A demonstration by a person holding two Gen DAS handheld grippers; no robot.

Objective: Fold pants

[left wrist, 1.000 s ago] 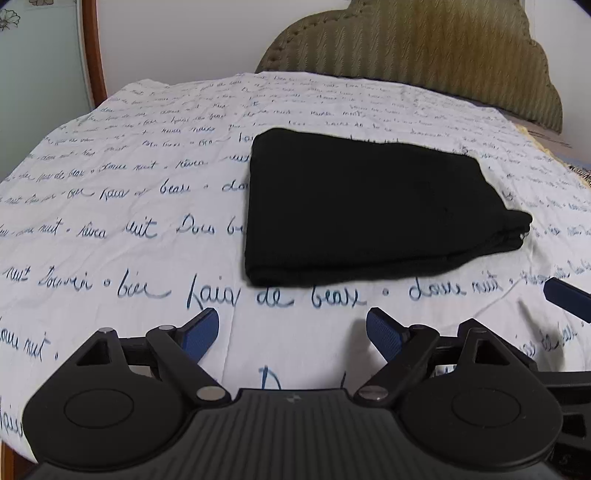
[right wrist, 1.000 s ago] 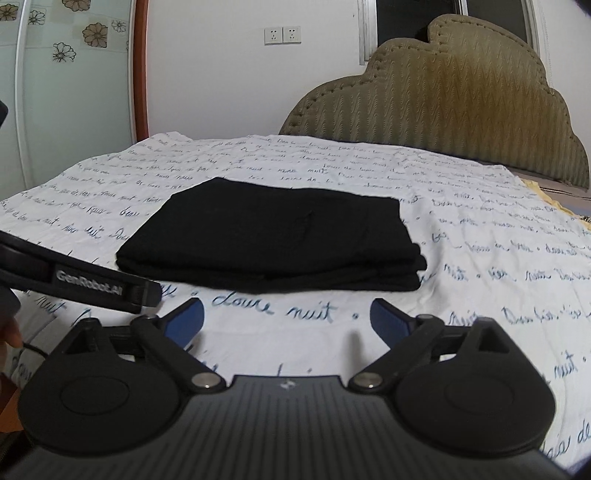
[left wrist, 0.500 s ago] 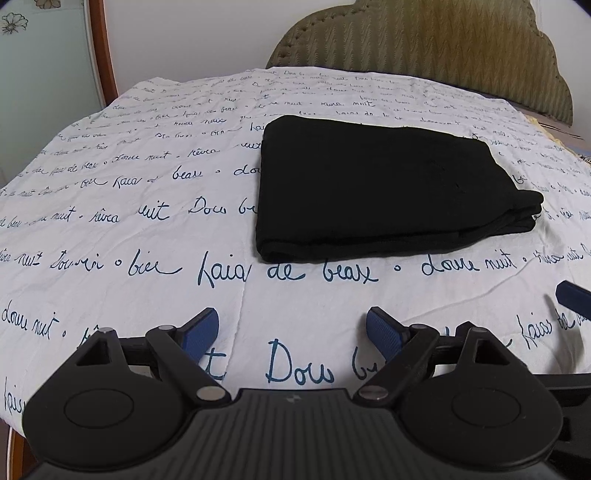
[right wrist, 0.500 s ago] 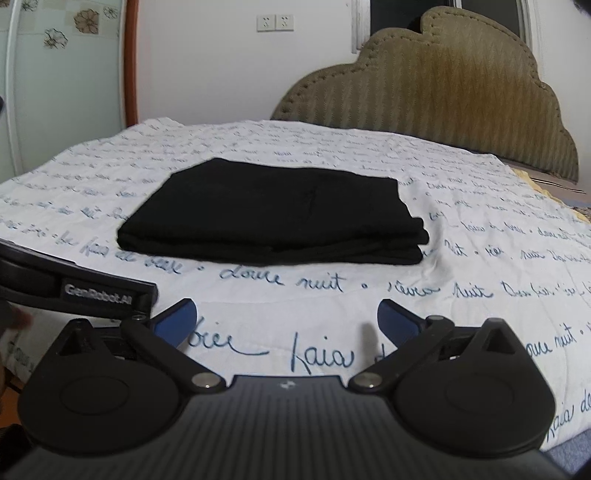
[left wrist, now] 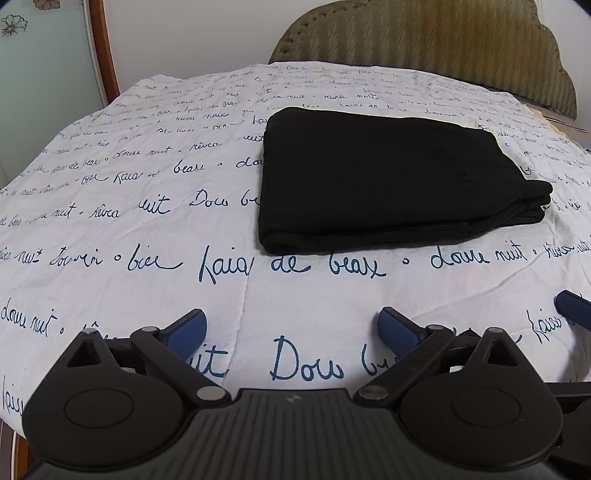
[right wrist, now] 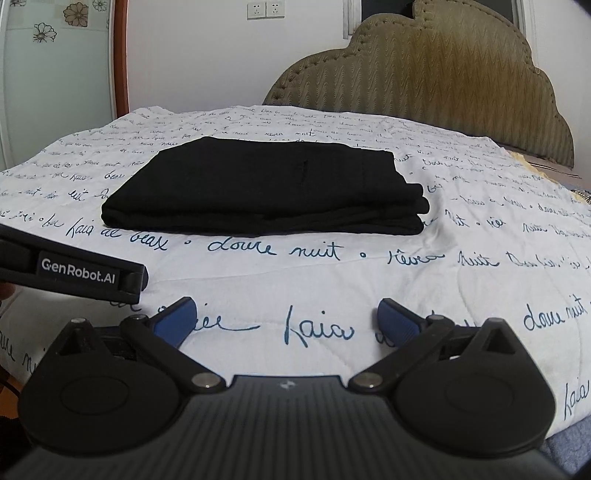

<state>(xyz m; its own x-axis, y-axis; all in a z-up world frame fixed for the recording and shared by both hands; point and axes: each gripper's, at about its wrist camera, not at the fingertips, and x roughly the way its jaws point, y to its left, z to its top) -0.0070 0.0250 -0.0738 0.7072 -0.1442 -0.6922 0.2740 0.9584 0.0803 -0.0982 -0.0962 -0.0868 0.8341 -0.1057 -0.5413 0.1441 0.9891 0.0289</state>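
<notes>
- In the left wrist view, a pale panel with flower prints [left wrist: 40, 74] and a reddish-brown frame strip [left wrist: 105, 62] are seen at the upper left of the frame.
- The bed [left wrist: 122, 206], covered by a white quilt printed with blue handwriting, fills the middle of both views.
- The left tongs [left wrist: 291, 326] are held at the bottom centre of that view, above the quilt; the jaws have just been opening and are spread wide, with nothing between the blue pads.
- The black pants [left wrist: 384, 173] are seen folded into a flat rectangular stack, right of centre in the frame, lying on the quilt well apart from the tongs; layered edges are shown at its right end.
- One blue pad of the other tongs is visible at the right edge.
- An olive padded headboard [left wrist: 436, 44] is found at the upper right.
- In the right wrist view, a black bar lettered "GenRobot.AI" [right wrist: 74, 273] is seen at the left edge.
- The right tongs [right wrist: 286, 321] are held at the bottom centre, spread wide and empty.
- The pants [right wrist: 266, 188] lie at the centre of that frame, beyond the pads and untouched.
- Two wall sockets [right wrist: 266, 9] are set at the top.
</notes>
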